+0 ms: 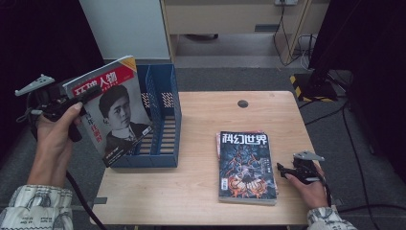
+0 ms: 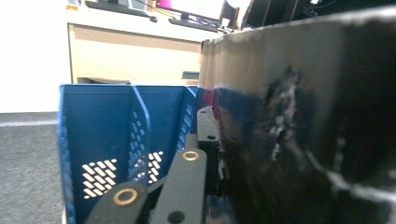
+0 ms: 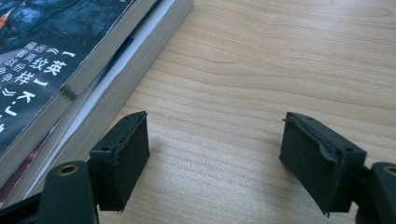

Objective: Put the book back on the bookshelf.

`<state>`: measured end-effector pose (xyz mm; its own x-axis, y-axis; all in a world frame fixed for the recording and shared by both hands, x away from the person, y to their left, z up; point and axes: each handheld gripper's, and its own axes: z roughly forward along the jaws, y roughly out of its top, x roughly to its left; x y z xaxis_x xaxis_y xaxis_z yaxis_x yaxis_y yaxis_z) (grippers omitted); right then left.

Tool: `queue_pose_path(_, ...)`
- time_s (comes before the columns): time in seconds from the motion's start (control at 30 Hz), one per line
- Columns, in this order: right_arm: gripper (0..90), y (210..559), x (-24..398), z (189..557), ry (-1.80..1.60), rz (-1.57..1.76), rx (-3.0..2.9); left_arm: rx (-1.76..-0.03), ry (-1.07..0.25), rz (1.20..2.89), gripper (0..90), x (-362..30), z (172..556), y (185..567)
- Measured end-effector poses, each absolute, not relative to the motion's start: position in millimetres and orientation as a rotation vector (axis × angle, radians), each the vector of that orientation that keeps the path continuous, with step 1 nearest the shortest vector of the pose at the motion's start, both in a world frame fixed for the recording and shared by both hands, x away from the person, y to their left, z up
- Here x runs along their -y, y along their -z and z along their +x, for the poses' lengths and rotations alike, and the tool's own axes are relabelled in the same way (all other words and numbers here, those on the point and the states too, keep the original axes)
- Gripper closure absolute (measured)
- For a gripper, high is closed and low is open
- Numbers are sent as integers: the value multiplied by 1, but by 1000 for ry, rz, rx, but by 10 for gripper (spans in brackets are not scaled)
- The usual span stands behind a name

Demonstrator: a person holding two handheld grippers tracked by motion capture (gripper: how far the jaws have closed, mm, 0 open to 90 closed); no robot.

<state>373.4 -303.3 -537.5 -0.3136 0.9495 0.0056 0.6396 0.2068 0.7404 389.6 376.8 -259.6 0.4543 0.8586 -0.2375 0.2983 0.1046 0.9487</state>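
Observation:
A magazine (image 1: 112, 110) with a red title band and a portrait on its cover hangs tilted over the left part of the blue file rack (image 1: 165, 120). My left gripper (image 1: 91, 93) is shut on its upper left edge. In the left gripper view the magazine (image 2: 303, 130) looms dark at the right of the jaws, with the rack (image 2: 98, 130) behind. A stack of magazines (image 1: 247, 165) lies flat on the table, a dark science-fiction cover on top. Just right of it my right gripper (image 1: 282, 168) rests low and open. Between its pads (image 3: 123, 154) is bare wood, and the stack (image 3: 70, 70) lies to their left.
The wooden table (image 1: 201, 191) has a round cable hole (image 1: 243, 103) near its far edge. The rack stands at the table's left end with its compartments open toward the top. Cables and a black stand (image 1: 316, 81) sit on the floor beyond the table.

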Motion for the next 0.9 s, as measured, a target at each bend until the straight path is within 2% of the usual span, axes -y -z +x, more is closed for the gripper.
queue_pose_path(0.9,236,537,303,373,-905,1472,-2033,-1131,-605,1414,859,-416,375,254)
